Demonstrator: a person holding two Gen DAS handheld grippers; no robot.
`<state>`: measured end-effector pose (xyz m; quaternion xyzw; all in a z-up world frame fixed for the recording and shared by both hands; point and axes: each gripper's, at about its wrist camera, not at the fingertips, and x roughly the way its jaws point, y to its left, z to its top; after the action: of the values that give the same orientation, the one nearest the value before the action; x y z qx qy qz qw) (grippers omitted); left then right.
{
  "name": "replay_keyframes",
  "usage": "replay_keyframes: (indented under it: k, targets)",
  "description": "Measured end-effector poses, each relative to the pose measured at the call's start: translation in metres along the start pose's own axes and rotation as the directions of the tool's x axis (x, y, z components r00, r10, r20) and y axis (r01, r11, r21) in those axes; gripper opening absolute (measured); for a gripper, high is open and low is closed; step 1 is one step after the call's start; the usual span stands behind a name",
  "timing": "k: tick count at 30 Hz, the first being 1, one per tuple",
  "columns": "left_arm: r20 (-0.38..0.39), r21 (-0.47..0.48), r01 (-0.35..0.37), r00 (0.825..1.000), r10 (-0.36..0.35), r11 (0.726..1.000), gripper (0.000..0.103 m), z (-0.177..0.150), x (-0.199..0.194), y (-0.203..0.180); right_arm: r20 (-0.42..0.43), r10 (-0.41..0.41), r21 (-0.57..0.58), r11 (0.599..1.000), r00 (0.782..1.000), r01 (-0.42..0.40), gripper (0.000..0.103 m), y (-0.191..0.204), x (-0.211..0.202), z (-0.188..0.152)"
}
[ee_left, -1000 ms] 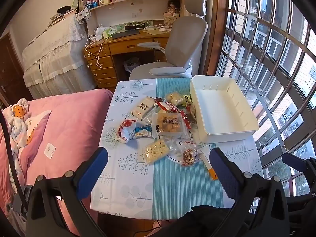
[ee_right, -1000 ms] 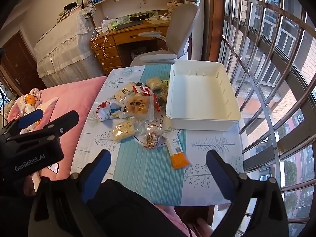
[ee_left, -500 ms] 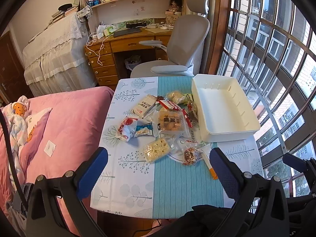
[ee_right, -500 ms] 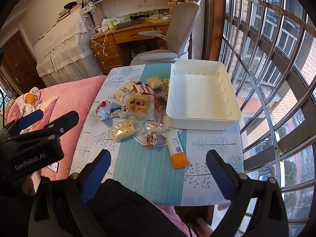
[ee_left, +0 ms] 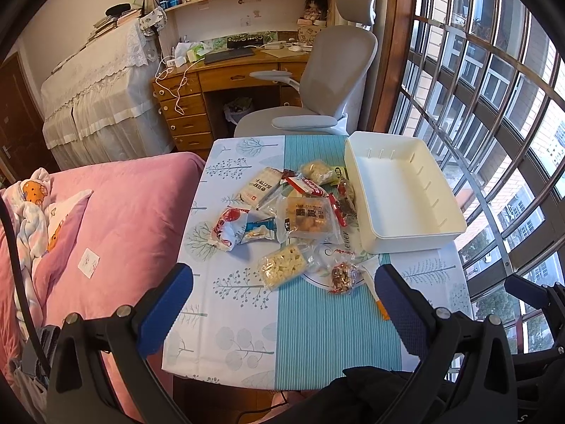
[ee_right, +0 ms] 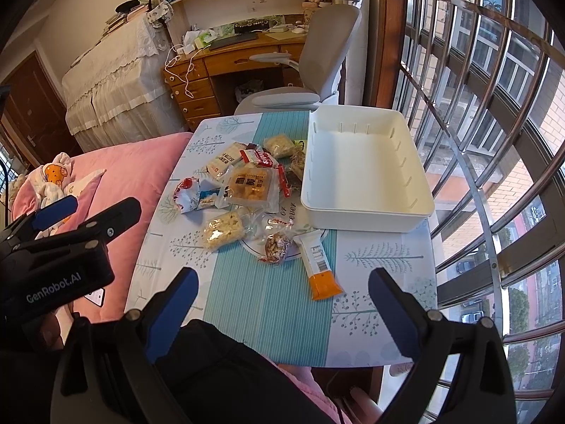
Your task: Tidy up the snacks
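Overhead, both claws wide apart, snacks (ee_right: 247,190) beside bin (ee_right: 367,208) edge.

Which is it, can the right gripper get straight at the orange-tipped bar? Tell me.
Probably yes. The right gripper is open, and the orange-tipped bar lies alone on the tablecloth just ahead of it, apart from the nut packet, with nothing between.

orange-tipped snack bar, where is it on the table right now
In the right wrist view the orange-tipped snack bar lies flat near the table's front edge, just in front of the white bin and right of the small nut packet.
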<state>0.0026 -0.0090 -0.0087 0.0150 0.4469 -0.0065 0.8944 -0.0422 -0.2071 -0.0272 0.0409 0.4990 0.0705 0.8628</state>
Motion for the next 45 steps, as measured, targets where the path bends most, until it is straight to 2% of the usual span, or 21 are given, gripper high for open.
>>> replay_keyframes:
  k: [5, 8, 19, 29, 35, 41, 45]
  targets:
    - [-0.003, -0.003, 0.003, 1.000, -0.003, 1.000, 0.103, -0.001, 0.002, 0.001, 0.002, -0.008, -0.002, 1.000, 1.000, 0.008, 0.098, -0.002, -0.001, 0.001]
    - [-0.005, 0.000, 0.008, 1.000, -0.008, 1.000, 0.103, -0.002, 0.001, 0.003, 0.003, -0.015, -0.014, 1.000, 1.000, 0.015, 0.098, 0.011, 0.002, -0.003]
    - [-0.078, 0.013, 0.042, 0.996, -0.041, 0.999, 0.103, -0.005, 0.015, 0.013, -0.012, -0.024, -0.024, 0.999, 1.000, 0.024, 0.098, 0.020, 0.004, -0.003]
    - [-0.152, 0.011, 0.040, 0.988, -0.038, 0.999, 0.103, 0.003, 0.039, 0.027, -0.015, -0.047, 0.022, 0.999, 0.999, 0.048, 0.098, 0.013, 0.016, -0.002]
    - [-0.256, 0.051, 0.088, 0.964, -0.072, 0.995, 0.102, 0.003, 0.073, 0.029, -0.022, -0.066, 0.070, 0.995, 0.998, 0.067, 0.098, 0.000, 0.032, -0.001]
    - [-0.355, 0.115, 0.076, 0.935, -0.031, 0.990, 0.102, 0.001, 0.116, 0.027, -0.027, -0.069, 0.087, 0.994, 0.997, 0.071, 0.098, -0.012, 0.055, -0.002]
    - [-0.407, 0.170, 0.048, 0.913, 0.026, 0.984, 0.102, -0.003, 0.150, 0.023, -0.028, -0.071, 0.081, 0.994, 0.997, 0.073, 0.098, -0.020, 0.074, -0.007]
